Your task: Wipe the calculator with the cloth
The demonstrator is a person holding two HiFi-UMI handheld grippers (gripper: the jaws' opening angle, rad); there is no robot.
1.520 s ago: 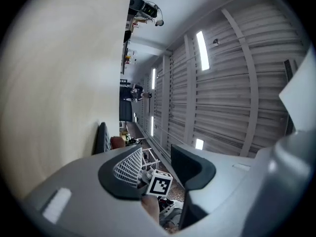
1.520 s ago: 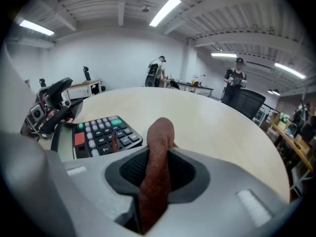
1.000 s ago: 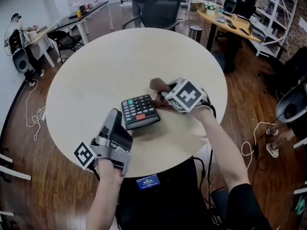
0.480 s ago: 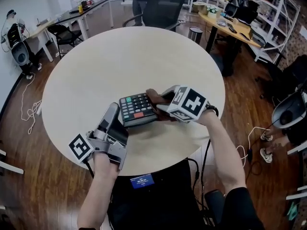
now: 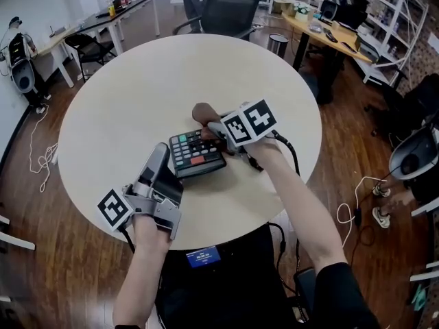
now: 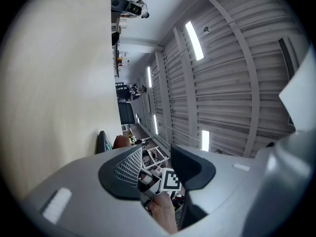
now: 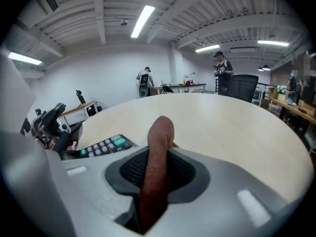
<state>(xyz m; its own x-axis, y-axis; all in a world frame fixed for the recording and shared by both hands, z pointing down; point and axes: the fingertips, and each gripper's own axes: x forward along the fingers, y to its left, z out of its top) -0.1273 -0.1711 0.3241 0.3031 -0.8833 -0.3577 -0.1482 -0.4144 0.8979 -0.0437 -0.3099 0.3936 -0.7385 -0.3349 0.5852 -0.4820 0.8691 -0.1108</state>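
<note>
Wiping looks to be in hand: the right gripper pinches the brown cloth at the top edge of the calculator, mid-frame. The left gripper sits lower left, jaws spread and empty. The next move probably calls for dragging the cloth across the keys.

A: Where does the calculator lie?

B: On the round table, toward its near edge, straight in front of the person.

A: And the two grippers?

B: The left gripper is just beside the calculator's left edge, on the person's side, with nothing between its jaws. The right gripper is over the far right corner. The cloth is pinched between its jaws and sticks out past the calculator's far edge.

A: What's around the table?

B: An office chair behind it, with a bin to the chair's right. A desk stands far left, a second desk far right, and shelves beyond that.
</note>
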